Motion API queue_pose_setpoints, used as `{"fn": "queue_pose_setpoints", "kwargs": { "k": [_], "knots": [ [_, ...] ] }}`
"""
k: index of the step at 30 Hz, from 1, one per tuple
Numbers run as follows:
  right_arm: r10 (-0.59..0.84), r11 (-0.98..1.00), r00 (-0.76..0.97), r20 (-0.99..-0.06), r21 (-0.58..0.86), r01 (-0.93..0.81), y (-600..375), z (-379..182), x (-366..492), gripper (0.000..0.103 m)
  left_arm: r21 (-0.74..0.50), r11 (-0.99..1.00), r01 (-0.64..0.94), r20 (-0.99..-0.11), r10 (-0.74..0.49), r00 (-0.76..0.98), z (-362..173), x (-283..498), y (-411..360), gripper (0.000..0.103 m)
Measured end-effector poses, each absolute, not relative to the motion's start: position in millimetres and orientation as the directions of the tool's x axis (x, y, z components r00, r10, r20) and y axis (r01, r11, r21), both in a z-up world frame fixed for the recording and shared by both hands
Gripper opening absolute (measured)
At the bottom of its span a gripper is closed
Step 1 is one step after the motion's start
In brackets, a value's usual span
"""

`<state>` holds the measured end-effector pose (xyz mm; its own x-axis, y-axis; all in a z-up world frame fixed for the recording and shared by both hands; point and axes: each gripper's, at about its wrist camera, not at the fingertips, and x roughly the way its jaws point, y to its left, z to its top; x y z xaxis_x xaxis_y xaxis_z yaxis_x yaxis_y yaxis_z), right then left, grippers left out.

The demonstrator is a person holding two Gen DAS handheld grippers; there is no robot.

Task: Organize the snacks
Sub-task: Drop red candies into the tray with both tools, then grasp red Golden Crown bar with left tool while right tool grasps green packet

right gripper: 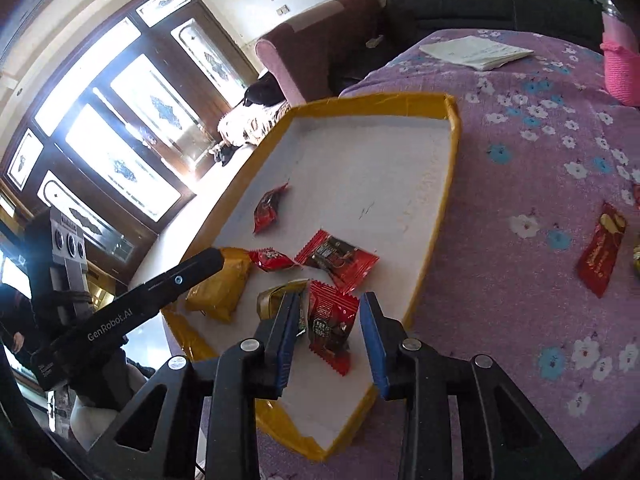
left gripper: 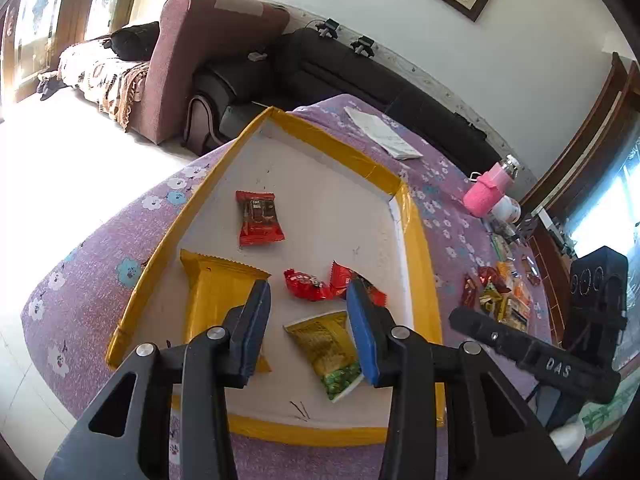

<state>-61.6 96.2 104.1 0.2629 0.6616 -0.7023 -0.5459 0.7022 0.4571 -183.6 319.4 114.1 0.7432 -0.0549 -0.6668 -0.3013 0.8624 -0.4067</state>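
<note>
My right gripper [right gripper: 330,332] jaws spread around red packet [right gripper: 330,326] (low centre, over tray [right gripper: 450,184]); lift clear. Left gripper [left gripper: 308,328] spread, empty.

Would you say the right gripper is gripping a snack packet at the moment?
No, the right gripper is open, and the red snack packet lies loose on the tray between its fingers.

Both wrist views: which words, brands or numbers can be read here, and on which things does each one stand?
"DAS": raised letters on the black plastic body of the right claw, seen in the left wrist view.
"GenRobot.AI": white print on the black plastic body of the left claw, seen in the right wrist view.
The print on the red foil snack packets and on the yellow-green snack bag is too blurred to read.
</note>
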Motion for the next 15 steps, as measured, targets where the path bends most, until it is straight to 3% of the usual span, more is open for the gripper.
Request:
{"fn": "queue_pose_setpoints", "kwargs": {
  "k": [4, 9, 15],
  "knots": [
    [0.574, 0.806, 0.426, -0.699, 0.389, -0.447, 27, 118, -36, 0.039, -0.43, 0.865, -0.258, -0.597, -0.058, 0.8, 133, -206, 306, 0.059],
    [0.42, 0.906, 0.528, -0.738, 0.31, -0.288, -44, 108, -5, 0.041, -0.436, 0.882, -0.18, -0.566, -0.113, 0.817, 141, -207, 276, 0.06],
    [0.316, 0.947, 0.544, -0.777, 0.228, -0.225, -42, 85, 18, 0.042, -0.365, 0.923, -0.123, -0.58, -0.121, 0.806, 147, -201, 245, 0.06]
  ]
}}
